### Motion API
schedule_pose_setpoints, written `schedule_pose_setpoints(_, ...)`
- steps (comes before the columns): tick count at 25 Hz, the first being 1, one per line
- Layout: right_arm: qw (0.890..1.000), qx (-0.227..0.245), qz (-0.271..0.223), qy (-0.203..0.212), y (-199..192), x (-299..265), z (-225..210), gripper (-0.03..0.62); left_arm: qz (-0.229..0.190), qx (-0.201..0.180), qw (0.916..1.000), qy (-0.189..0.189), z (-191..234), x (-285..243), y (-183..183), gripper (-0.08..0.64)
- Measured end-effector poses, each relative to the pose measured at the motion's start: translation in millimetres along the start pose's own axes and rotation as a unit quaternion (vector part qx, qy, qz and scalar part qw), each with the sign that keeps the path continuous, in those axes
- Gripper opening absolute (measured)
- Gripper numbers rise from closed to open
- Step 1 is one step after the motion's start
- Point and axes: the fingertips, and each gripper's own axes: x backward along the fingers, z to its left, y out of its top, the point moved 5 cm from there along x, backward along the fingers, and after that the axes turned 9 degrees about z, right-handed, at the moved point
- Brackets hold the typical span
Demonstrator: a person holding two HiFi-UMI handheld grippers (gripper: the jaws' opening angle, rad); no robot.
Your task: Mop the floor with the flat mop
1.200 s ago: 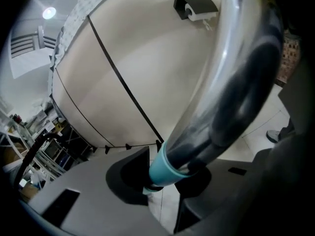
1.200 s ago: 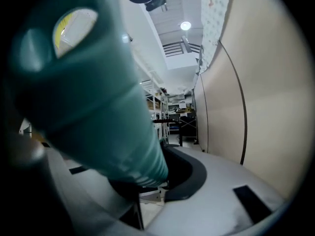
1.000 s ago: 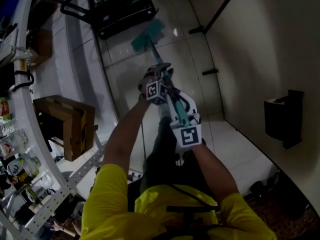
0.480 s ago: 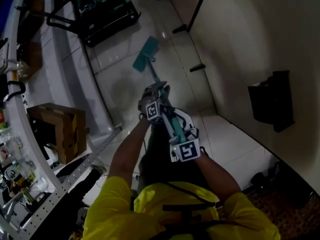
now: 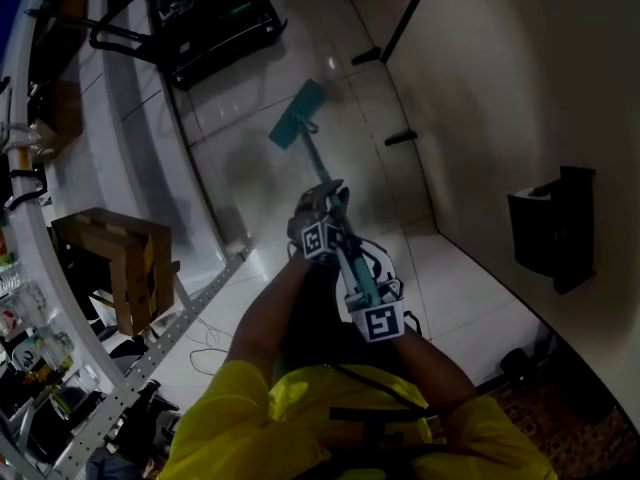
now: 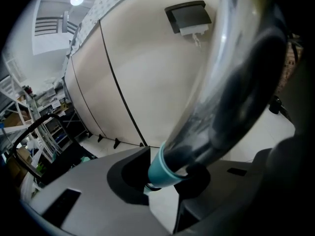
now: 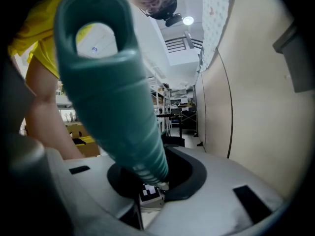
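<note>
A flat mop with a teal head [image 5: 298, 114] rests on the white tiled floor [image 5: 240, 138], its pole running back toward me. My left gripper [image 5: 322, 230] is shut on the mop pole [image 6: 221, 107] lower down, where a teal collar [image 6: 161, 171] sits between the jaws. Higher up, my right gripper [image 5: 372, 303] is shut on the teal mop handle [image 7: 113, 92] at its top end. Both grippers line up along the pole in the head view.
A cream partition wall [image 5: 500, 98] with black feet runs along the right, a black box [image 5: 552, 226] mounted on it. A black crate [image 5: 215, 18] lies beyond the mop head. A cardboard box [image 5: 120, 258] and metal shelving [image 5: 30, 168] stand at the left.
The mop head has slid slightly right and away over the tiles, and both grippers have shifted a little right and down in the head view. Their hold on the pole is unchanged.
</note>
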Motion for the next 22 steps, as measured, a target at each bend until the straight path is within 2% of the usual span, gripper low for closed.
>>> schedule_pose_setpoints(4, 0.999, -0.009, 0.045, -0.003, -11.0, -45.7, -11.7, 0.066, 0.021, -0.031, 0.9992, -0.013, 35.0, -33.5, -17.7, 0.108)
schedule_pose_setpoints(10, 1.000, -0.002, 0.007, -0.003, 13.1, -147.7, -29.5, 0.066, 0.048, -0.071, 0.9963, 0.001, 136.6, -83.7, -36.0, 0.114)
schedule_pose_setpoints(12, 1.000, -0.006, 0.004, -0.005, 22.6, -173.7, -34.2, 0.066, 0.057, -0.081, 0.9951, -0.004, 159.0, -96.8, -40.8, 0.114)
schedule_pose_setpoints(15, 1.000, -0.009, 0.002, -0.006, 35.1, -198.9, -35.3, 0.066, 0.062, -0.076, 0.9951, -0.006, 180.7, -105.5, -46.5, 0.112)
schedule_pose_setpoints(19, 1.000, -0.003, -0.029, -0.007, 62.9, -176.6, -28.4, 0.066, 0.042, -0.080, 0.9959, 0.000, 182.1, -77.7, -24.0, 0.112)
schedule_pose_setpoints(22, 0.999, -0.026, -0.044, -0.007, 76.8, -113.4, -18.1, 0.066, 0.019, -0.082, 0.9965, 0.001, 146.5, -32.2, 5.3, 0.110)
